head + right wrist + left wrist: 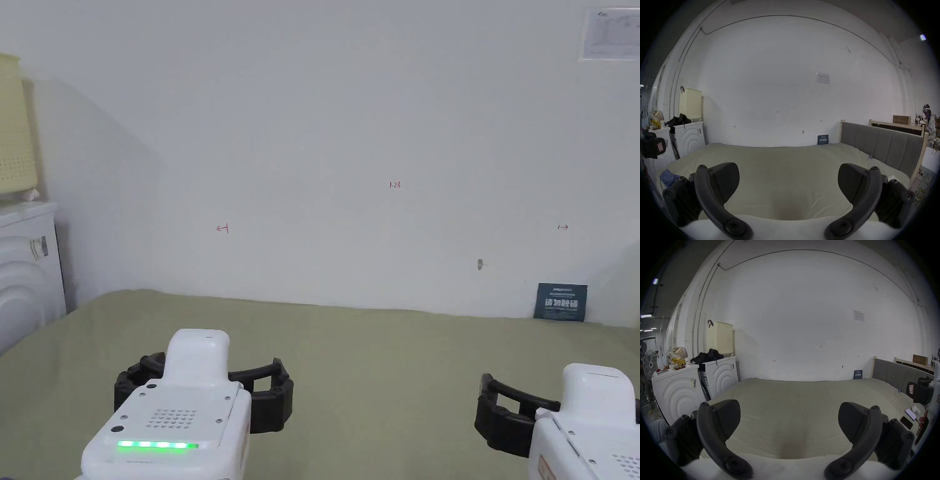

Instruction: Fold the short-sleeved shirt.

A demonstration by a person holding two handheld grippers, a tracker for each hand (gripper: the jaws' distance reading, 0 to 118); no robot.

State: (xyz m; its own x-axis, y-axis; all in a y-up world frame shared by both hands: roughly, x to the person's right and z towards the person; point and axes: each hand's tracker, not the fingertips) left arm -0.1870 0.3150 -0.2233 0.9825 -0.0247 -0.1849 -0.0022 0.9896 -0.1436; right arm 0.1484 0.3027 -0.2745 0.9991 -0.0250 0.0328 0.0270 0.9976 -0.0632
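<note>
1. the white left gripper with black jaws (pixel 203 381) is held low over the pale green bed cover (pixel 375 369); in the left gripper view its jaws stand wide apart with nothing between them.
2. the white right gripper with black jaws (pixel 565 409) is beside it, well apart from it, also over the cover; in the right gripper view its jaws are spread wide and hold nothing.
3. a crumpled blue cloth (pixel 668 177), possibly the short-sleeved shirt though too small to tell, lies at the near left edge of the bed in the right gripper view, apart from both grippers.
4. two white washing machines (pixel 721 374) stand left of the bed, with a cream perforated plastic basket (pixel 720 337) on the farther one.
5. a grey padded headboard (pixel 880 146) runs along the bed's right side, and a small dark blue sign (pixel 561 302) leans against the white wall (pixel 375 125).
6. two phones (pixel 908 417) lie on the cover near its right edge.
</note>
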